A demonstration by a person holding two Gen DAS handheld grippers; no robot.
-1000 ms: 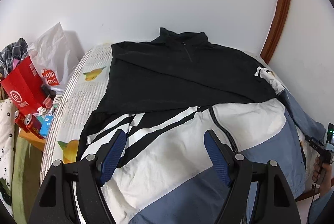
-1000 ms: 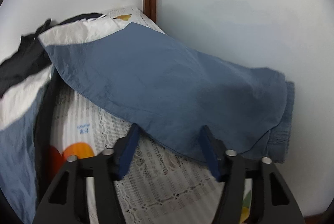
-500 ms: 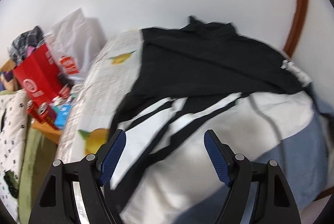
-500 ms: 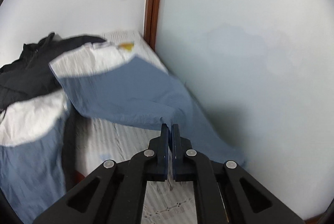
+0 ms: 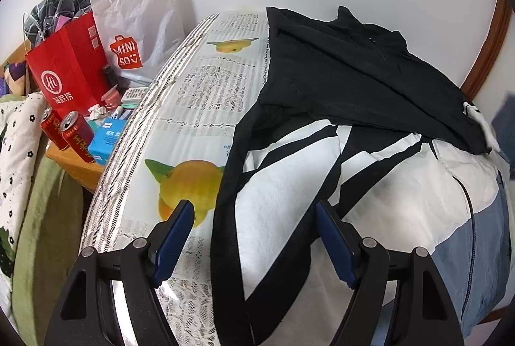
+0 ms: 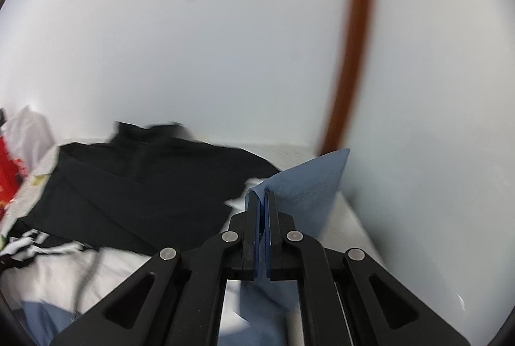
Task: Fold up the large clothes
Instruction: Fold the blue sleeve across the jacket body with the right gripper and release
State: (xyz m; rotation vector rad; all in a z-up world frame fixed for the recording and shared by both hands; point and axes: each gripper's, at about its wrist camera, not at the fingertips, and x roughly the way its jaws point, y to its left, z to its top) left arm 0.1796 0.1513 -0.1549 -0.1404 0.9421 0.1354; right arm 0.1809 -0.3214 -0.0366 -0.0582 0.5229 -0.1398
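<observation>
**Blue sleeve pinched, black hem edge waiting**

Red paper bag point(image 5: 66, 72) and drink cans point(image 5: 69, 133) crowd the left edge of the left wrist view, beside the printed bedspread point(image 5: 206, 94). Right of them, filling the centre and right of that frame, the jacket point(image 5: 289, 191) lies spread on the bed, its long axis running from the black collar at upper right down to the bottom edge. The left gripper point(image 5: 254, 217) hovers with jaws wide and nothing between them; the jacket's black side edge passes up through the gap, nearer the left finger, untouched.

In the right wrist view, the black upper body sits at centre left. Right of it, the right gripper point(image 6: 264, 207) is closed tight on the blue sleeve point(image 6: 309, 185), whose cloth stands up past the fingertips and hangs below. That sleeve lies on the frame's right, so folding it likely means carrying it leftward across the body.
</observation>
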